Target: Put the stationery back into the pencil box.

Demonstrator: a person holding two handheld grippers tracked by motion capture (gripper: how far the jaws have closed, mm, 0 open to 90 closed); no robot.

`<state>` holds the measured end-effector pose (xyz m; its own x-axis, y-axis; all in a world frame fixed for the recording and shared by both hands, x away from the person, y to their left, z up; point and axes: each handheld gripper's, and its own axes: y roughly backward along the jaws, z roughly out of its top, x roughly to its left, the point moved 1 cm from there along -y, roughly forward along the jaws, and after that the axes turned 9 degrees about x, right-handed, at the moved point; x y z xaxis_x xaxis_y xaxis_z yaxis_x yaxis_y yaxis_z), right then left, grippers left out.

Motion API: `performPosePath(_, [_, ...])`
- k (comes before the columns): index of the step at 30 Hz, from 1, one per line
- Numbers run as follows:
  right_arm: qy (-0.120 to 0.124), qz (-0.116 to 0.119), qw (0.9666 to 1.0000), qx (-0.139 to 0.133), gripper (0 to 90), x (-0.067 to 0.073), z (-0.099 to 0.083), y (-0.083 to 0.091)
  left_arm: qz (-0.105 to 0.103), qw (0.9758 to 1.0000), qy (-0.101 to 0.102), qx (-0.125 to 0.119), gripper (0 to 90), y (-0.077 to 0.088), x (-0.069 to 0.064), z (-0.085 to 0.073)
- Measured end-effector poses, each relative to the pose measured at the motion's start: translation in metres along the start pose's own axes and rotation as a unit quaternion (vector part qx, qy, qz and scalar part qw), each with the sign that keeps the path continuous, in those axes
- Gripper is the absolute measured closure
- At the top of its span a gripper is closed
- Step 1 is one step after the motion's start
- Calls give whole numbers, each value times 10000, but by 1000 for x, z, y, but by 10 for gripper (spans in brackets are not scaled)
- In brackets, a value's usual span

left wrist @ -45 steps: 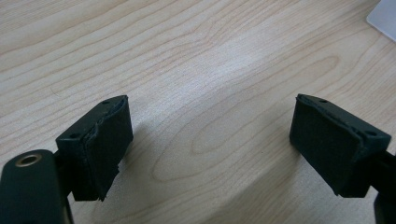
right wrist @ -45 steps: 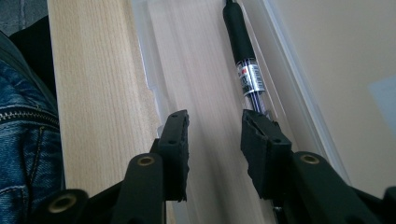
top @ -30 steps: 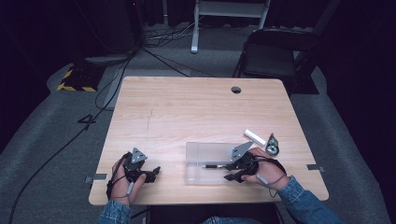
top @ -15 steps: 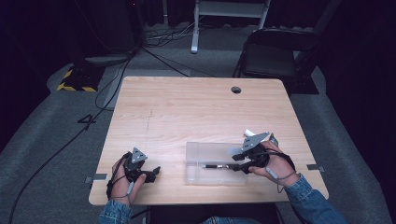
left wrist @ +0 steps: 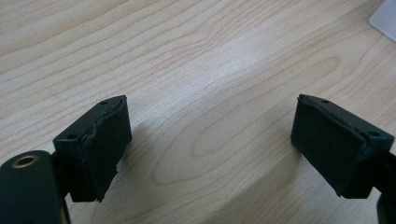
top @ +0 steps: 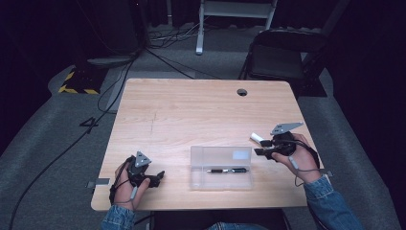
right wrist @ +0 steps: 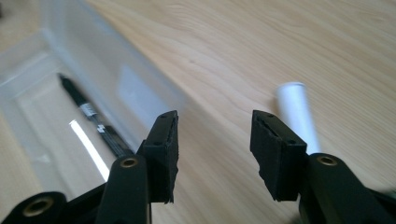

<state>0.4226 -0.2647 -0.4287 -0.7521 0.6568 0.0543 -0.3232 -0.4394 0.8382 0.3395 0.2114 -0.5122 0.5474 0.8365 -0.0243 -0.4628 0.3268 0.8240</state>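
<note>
A clear plastic box (top: 221,167) lies near the table's front edge with a black pen (top: 227,170) inside it. The pen (right wrist: 93,120) and the box wall (right wrist: 116,79) show left of my right gripper's jaws. My right gripper (top: 261,152) is open, held just right of the box, with nothing between its jaws. A white cylinder (top: 257,138) lies on the table right beside it; in the right gripper view the cylinder (right wrist: 299,116) sits past the right jaw. My left gripper (top: 159,176) rests open at the front left over bare wood (left wrist: 210,93).
The wooden table (top: 201,110) has a cable hole (top: 242,92) at its back right. A corner of the clear box (left wrist: 385,18) shows at the top right of the left gripper view. A black chair (top: 282,52) stands behind the table, and cables run on the floor.
My right gripper has moved from over the box's right end to the right and back, next to the white cylinder. The left gripper has stayed put.
</note>
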Motion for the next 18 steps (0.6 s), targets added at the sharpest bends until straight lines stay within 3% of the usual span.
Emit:
performPosePath(3, [-390, -183, 9991, -19, 513, -16, -6, 4, -3, 10000, -4, 8, 127, 0, 0, 0])
performPosePath(10, [-900, -505, 9946, -80, 476, -37, -13, 3, 10, 10000, 8, -11, 127, 0, -1, -1])
performPosePath(18, [-1422, -886, 9859, -38, 451, -59, -25, -4, 7, 10000, 3, -14, 127, 0, -1, -1])
